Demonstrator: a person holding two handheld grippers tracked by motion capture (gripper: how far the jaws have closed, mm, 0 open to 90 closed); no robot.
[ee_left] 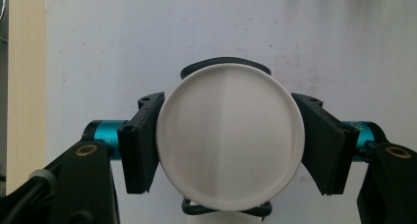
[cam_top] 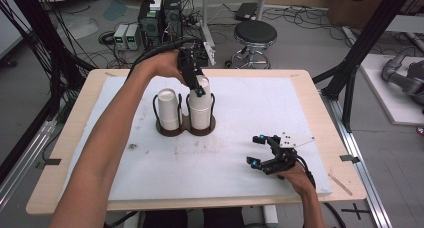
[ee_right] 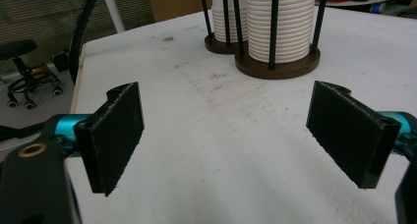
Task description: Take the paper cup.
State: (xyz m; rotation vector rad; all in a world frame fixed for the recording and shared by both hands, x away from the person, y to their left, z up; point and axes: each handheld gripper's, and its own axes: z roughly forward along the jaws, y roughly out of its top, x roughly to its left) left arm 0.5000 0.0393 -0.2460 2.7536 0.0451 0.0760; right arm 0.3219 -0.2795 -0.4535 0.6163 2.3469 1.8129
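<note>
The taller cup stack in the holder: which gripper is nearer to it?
Left. The left gripper is closed on the top of the taller cup stack; the right gripper sits open, apart on the white mat.

Two stacks of white ribbed paper cups [cam_top: 200, 107] sit side by side in a dark round-based wire holder [cam_top: 185, 126], mid-table on the white mat [cam_top: 240, 113] covering the wooden table [cam_top: 320, 98]. Left gripper [cam_top: 199, 90] on top of the right stack; right gripper [cam_top: 257, 150] near the front right, well apart.
</note>
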